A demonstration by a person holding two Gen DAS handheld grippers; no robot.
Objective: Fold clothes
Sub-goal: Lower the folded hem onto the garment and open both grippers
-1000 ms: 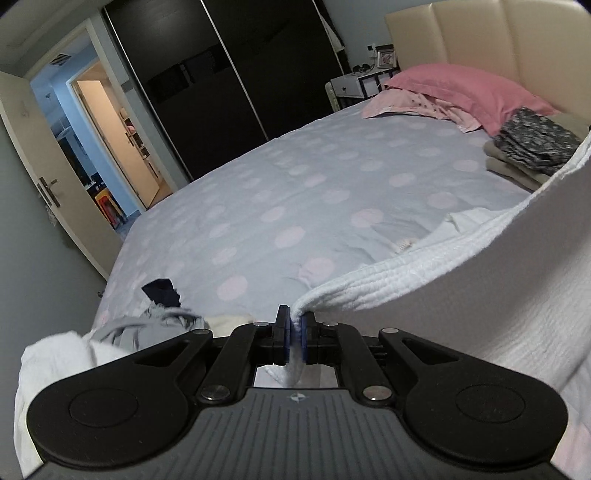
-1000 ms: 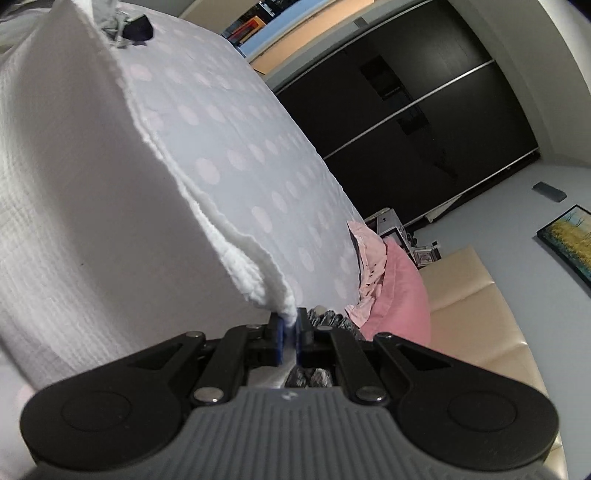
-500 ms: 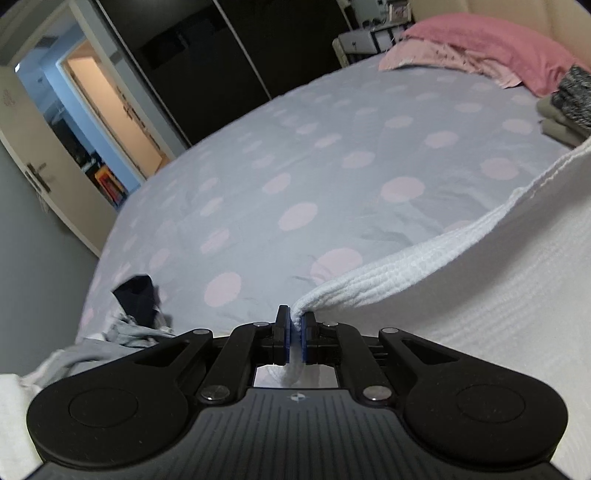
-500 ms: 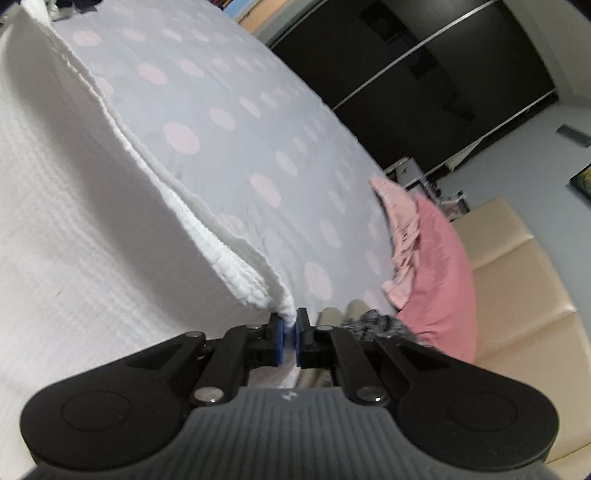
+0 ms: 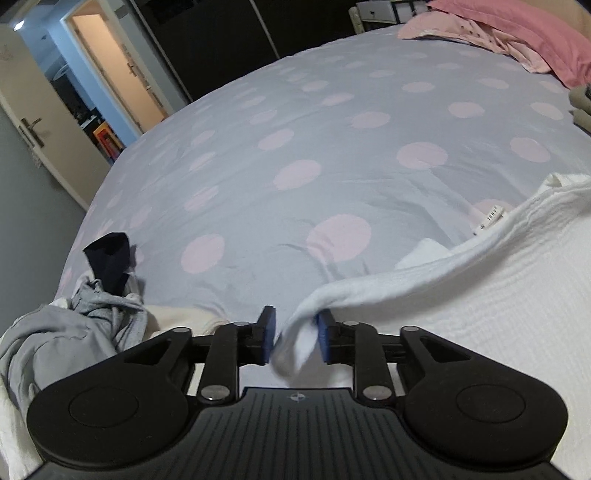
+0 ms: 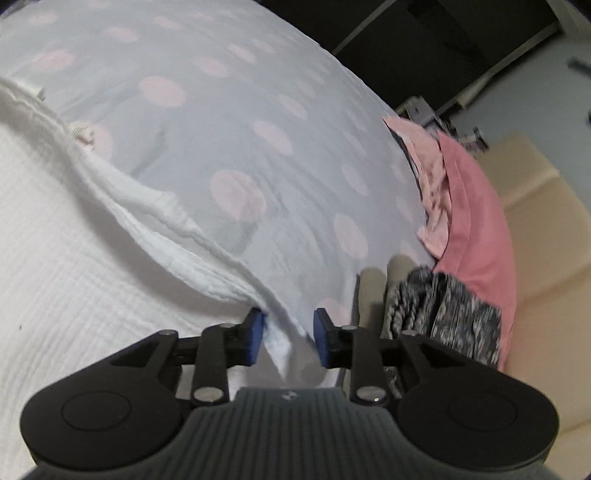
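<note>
Both claws have just been opening: my left claw and right claw stand apart with the corners of the white crinkled cotton garment loose between the pads, the rest lying on the grey bed cover with pink dots. My worry: a corner snags on a pad as I pull away and drags the fold crooked.

Bed, grey cover, pink dots. On it: white cloth, grey clothes heap, pink pillow, folded stack.
</note>
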